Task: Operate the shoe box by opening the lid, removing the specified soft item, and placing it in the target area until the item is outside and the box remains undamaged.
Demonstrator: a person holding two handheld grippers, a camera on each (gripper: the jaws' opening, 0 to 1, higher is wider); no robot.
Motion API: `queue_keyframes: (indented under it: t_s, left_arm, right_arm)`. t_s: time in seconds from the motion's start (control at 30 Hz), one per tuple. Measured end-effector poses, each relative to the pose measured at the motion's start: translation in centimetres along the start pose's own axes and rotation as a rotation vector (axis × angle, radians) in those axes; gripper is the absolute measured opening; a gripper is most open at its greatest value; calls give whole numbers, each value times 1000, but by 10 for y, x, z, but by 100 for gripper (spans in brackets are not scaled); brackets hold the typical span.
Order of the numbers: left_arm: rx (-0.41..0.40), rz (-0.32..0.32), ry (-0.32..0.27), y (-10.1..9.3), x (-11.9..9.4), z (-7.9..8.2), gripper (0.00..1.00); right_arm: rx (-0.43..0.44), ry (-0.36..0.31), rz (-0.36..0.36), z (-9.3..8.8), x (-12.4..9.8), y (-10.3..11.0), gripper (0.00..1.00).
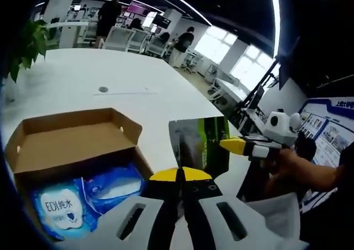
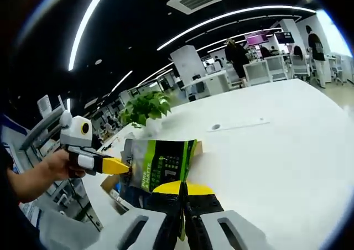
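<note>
A green and black soft pouch (image 1: 200,142) hangs above the white table (image 1: 83,76), just right of the open cardboard shoe box (image 1: 72,142). My left gripper (image 1: 180,174) is shut on the pouch's lower edge. From the right, my right gripper (image 1: 232,145) pinches the pouch's side. In the right gripper view, the right gripper (image 2: 183,188) is shut on the same pouch (image 2: 159,164), and the left gripper (image 2: 116,165) meets its left edge. The box lid stands open. Two blue wipe packs (image 1: 61,206) lie inside.
A potted plant (image 2: 146,109) stands near the table's edge, seen too as leaves (image 1: 27,42). A small round grommet (image 1: 103,89) sits mid-table. People (image 1: 108,15) and office chairs (image 1: 119,38) are at the far end. A hand (image 2: 52,170) holds the left gripper.
</note>
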State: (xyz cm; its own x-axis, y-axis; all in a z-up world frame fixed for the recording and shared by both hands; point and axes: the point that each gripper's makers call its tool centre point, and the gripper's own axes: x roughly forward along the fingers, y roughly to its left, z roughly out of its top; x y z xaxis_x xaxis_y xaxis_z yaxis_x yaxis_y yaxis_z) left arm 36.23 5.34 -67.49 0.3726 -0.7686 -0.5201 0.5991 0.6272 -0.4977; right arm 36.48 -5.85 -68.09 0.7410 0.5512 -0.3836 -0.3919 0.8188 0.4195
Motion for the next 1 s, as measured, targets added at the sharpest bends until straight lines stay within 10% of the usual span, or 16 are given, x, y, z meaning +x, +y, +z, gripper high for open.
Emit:
queue_keyframes:
  t_s: [1.0]
  left_arm:
    - [-9, 56, 115, -3, 69, -13, 0]
  right_arm:
    - [-86, 120, -95, -5, 7, -68, 0]
